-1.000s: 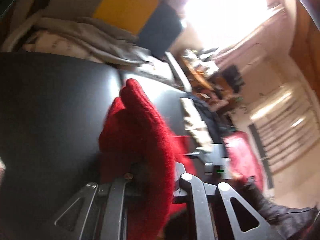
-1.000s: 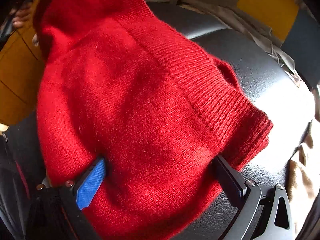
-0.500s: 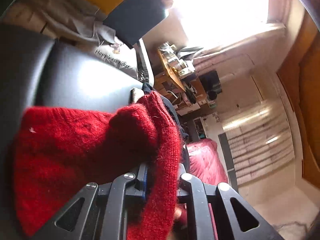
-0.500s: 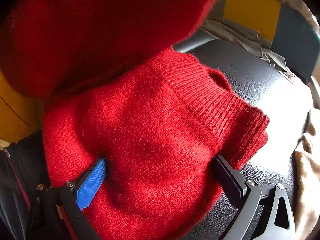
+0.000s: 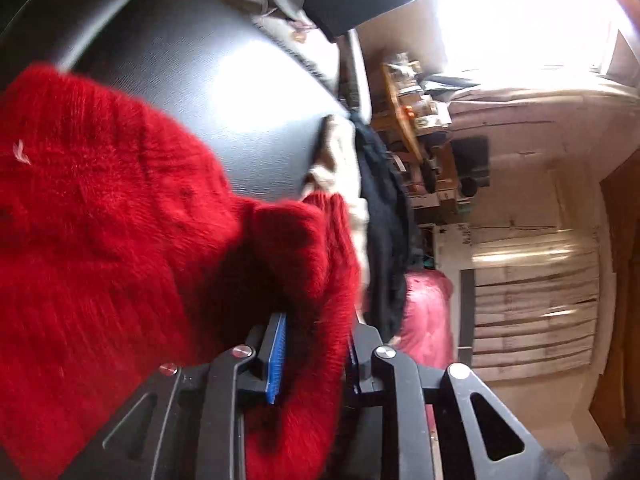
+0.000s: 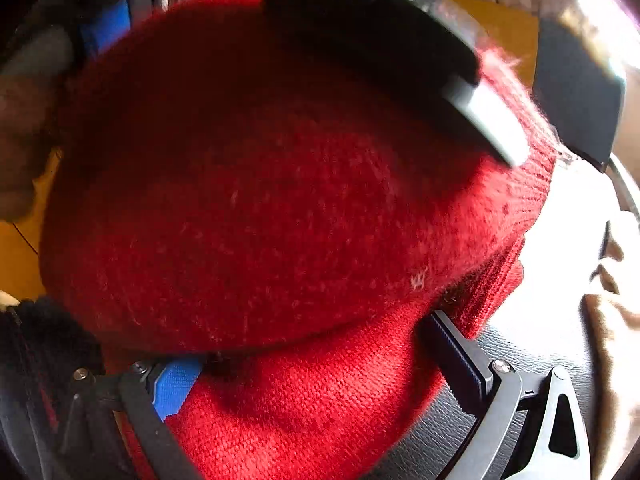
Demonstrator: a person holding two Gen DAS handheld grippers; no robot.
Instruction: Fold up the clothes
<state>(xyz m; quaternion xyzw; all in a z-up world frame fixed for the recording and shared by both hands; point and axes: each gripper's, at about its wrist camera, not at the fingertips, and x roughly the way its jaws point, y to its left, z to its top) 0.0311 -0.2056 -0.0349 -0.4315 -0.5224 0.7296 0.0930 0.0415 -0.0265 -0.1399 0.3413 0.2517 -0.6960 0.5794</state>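
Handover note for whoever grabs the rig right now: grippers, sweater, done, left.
Left gripper: shut on a bunched edge of the red sweater, carrying that part over the rest.
Right gripper: jaws wide apart, fingers either side of the lower layer of the sweater; it is not pinched.
Sweater lies on the black padded surface. In the right wrist view the carried flap sits over the lower layer, ribbed hem at the right.
Done: one fold nearly over.
Left: probably lay the flap down, release left, square up. Beige cloth and dark clothes sit beside the surface.
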